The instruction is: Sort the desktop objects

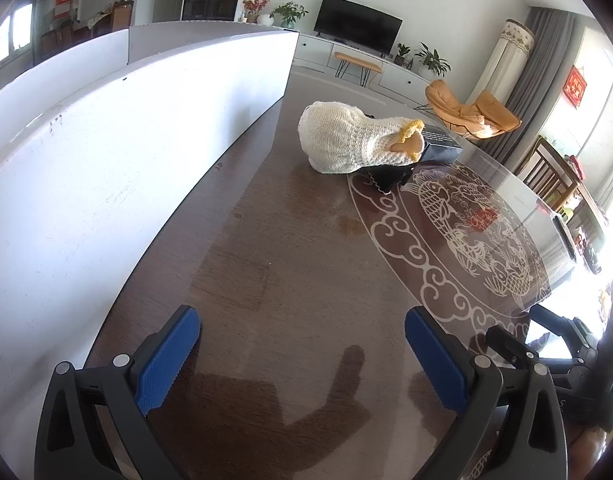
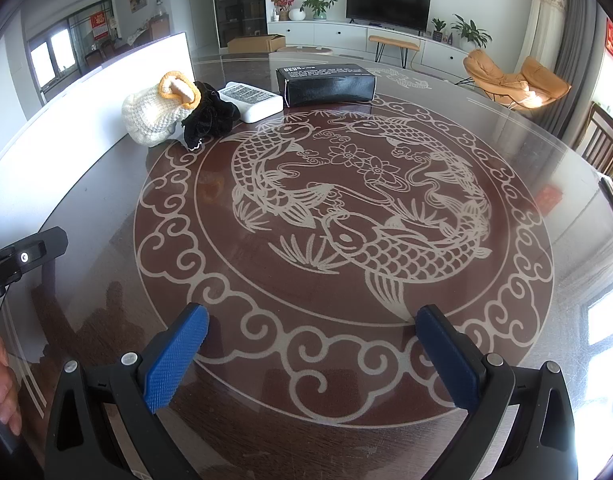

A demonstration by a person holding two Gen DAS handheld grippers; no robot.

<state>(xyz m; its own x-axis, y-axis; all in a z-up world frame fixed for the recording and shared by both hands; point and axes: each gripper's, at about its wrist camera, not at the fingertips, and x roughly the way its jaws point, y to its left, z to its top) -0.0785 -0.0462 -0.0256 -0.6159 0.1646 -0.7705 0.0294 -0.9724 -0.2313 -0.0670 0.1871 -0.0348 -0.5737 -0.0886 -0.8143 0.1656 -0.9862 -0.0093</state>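
The left gripper was held low over the round dark brown table with the glass top and pale fish drawings. Its two blue fingers were spread wide, with nothing between them. The right gripper was held over the near edge of the fish ring. Its blue fingers were spread wide too, and it held nothing.

The things to sort sat in a little bunch at the far side of the table. The cream knitted mitten with a yellow cuff lay on its side near the tall white board that stood along the left side of the table. A frilly black cloth scrunchie was touching the mitten. Just beside it lay a flat white box with small print on top. A shiny black box with white writing lay next to the white one, a bit farther back.

Some fingers of the person's hand showed at the left edge of the right camera's view.
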